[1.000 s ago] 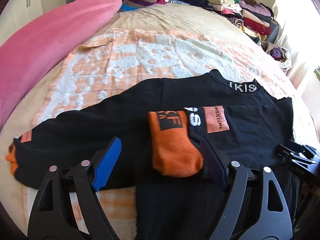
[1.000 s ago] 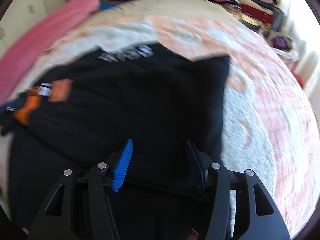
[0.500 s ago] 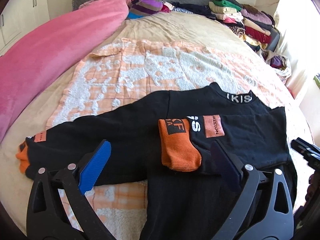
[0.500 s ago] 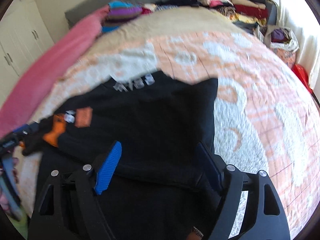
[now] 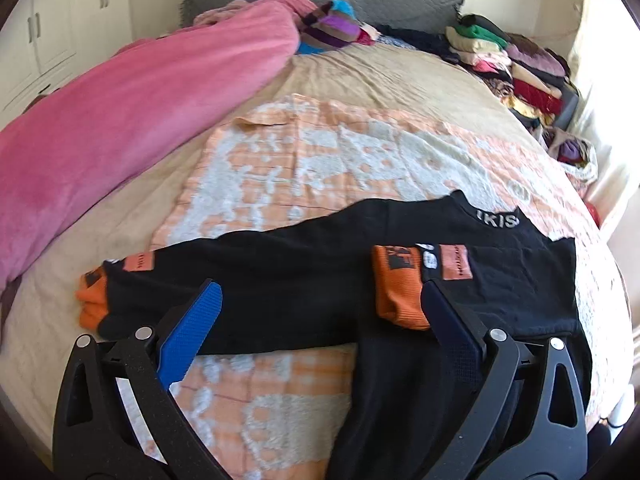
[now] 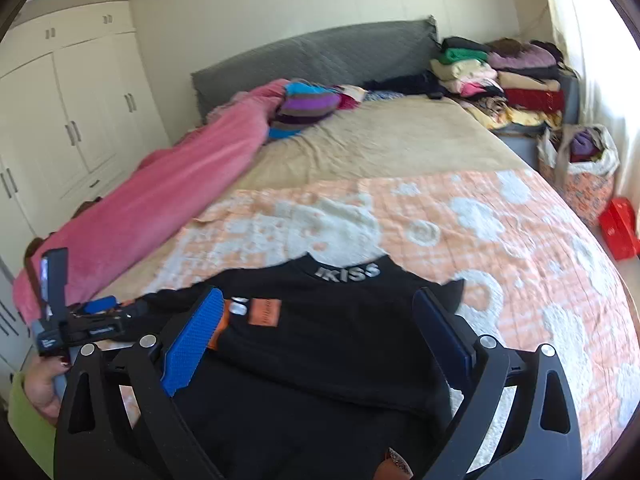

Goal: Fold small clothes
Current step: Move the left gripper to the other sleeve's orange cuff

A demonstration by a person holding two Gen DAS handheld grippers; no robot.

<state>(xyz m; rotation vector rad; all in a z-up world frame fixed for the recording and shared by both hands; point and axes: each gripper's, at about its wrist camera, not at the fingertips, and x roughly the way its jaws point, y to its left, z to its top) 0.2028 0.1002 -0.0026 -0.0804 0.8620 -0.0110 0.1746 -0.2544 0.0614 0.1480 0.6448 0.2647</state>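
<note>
A black sweater [image 5: 320, 280] with orange cuffs lies flat on the orange-and-white quilt [image 5: 320, 168]. One sleeve is folded across the chest, and its orange cuff [image 5: 400, 292] rests there. The other sleeve stretches left to its cuff [image 5: 92, 300]. The lettered collar [image 5: 498, 220] points toward the headboard. My left gripper [image 5: 320, 320] hovers open above the sweater and holds nothing. My right gripper [image 6: 320, 320] hangs over the sweater's body [image 6: 340, 352], its jaws opening with only air between the pads. The left gripper [image 6: 100, 308] also shows in the right wrist view, held by a hand [image 6: 44, 384].
A long pink blanket [image 5: 120, 120] runs along the left of the bed. A striped garment [image 6: 304, 108] lies near the grey headboard [image 6: 320, 60]. Stacks of folded clothes [image 6: 500, 80] fill the far right corner. A bag of clothes [image 6: 580, 160] and a red box [image 6: 620, 228] sit on the floor.
Both grippers have lifted up and back from the sweater, so more of the bed and room shows. The right jaws have spread much wider, the left ones a little. The sweater lies still.
</note>
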